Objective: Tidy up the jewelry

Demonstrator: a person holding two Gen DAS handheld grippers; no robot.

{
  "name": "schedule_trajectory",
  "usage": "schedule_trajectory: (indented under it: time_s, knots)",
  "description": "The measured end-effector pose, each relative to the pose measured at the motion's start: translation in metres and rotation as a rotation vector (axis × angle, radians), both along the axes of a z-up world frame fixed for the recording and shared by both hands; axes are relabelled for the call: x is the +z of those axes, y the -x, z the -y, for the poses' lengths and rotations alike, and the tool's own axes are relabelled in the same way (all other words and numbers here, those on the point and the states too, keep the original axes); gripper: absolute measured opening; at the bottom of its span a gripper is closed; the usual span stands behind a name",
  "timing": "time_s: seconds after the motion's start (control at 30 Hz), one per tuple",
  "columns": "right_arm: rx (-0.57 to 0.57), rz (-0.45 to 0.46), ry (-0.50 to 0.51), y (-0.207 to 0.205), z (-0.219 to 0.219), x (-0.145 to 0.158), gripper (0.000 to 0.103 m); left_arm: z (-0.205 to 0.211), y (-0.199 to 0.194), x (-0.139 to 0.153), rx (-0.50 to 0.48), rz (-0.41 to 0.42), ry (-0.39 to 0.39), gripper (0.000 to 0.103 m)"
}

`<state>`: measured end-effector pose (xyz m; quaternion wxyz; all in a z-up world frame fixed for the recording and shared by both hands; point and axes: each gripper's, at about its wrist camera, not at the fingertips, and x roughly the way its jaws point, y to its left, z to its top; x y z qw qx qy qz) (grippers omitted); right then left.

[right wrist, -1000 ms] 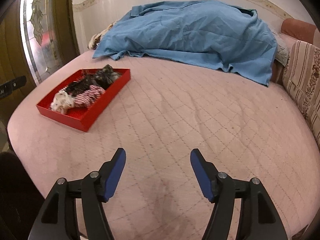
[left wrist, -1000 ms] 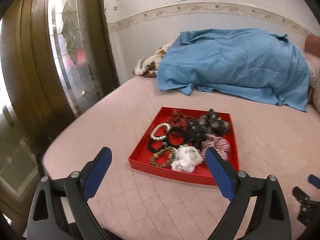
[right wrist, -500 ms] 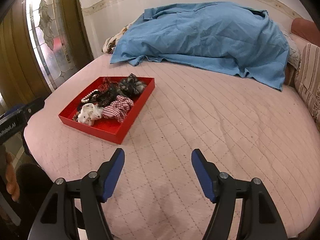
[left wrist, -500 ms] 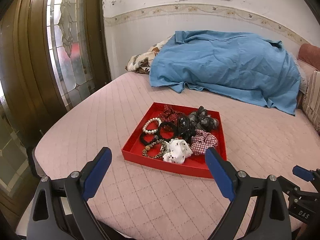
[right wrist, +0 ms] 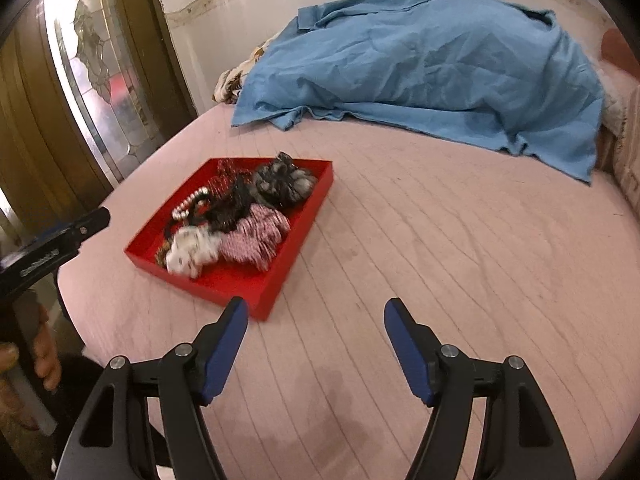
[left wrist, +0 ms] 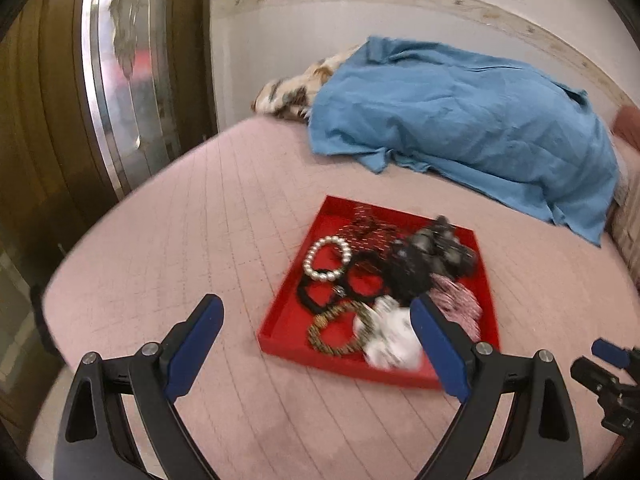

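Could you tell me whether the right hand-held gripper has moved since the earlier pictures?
Yes: the right hand-held gripper has come closer to the red tray, whose near corner now sits by its fingertips.

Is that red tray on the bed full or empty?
Full. The red tray holds a pearl bracelet, black hair ties and scrunchies, piled together.

No legible text, label, brand or number anywhere. Only a short line of white lettering (right wrist: 38, 261) on the black plastic body of the left gripper (right wrist: 80, 226), far to the left of the right gripper (right wrist: 316, 322) and a little ahead of it, too blurred to read.
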<state>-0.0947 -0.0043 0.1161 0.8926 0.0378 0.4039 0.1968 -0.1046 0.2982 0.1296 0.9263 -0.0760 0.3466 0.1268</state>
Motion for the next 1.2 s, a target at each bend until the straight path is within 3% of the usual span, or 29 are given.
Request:
schedule_trajectory:
  time_s: [0.1, 0.17, 0.27, 0.47, 0.67, 0.7, 0.77, 0.83, 1.0, 1.2]
  knots:
    - [0.018, -0.033, -0.037, -0.027, -0.014, -0.004, 0.075, -0.029, -0.026, -0.012, 0.0, -0.016, 0.101, 0.088]
    - [0.039, -0.055, -0.059, -0.042, -0.025, -0.007, 0.075, -0.037, -0.042, -0.019, -0.015, -0.035, 0.148, 0.06]
    - [0.082, -0.078, -0.085, -0.065, -0.047, -0.012, 0.07, -0.039, -0.072, -0.036, -0.067, -0.099, 0.171, 0.037]
    - [0.171, -0.139, -0.138, -0.114, -0.094, -0.02, 0.042, -0.019, -0.101, -0.057, -0.193, -0.168, 0.156, 0.035]
    - [0.186, -0.212, -0.213, -0.15, -0.123, -0.03, 0.037, -0.019, -0.12, -0.072, -0.22, -0.215, 0.197, 0.035]
    - [0.188, -0.221, -0.223, -0.155, -0.127, -0.031, 0.037, -0.022, -0.123, -0.075, -0.216, -0.221, 0.212, 0.033]
    - [0.194, -0.235, -0.233, -0.162, -0.134, -0.034, 0.036, -0.026, -0.129, -0.079, -0.216, -0.232, 0.243, 0.011]
    - [0.196, -0.252, -0.234, -0.168, -0.141, -0.038, 0.032, -0.03, -0.132, -0.081, -0.224, -0.229, 0.286, 0.009]
    - [0.201, -0.291, -0.201, -0.177, -0.157, -0.052, 0.007, -0.03, -0.131, -0.08, -0.258, -0.214, 0.323, 0.006]
    - [0.215, -0.244, -0.24, -0.169, -0.154, -0.042, 0.005, -0.032, -0.119, -0.061, -0.295, -0.126, 0.383, 0.006]
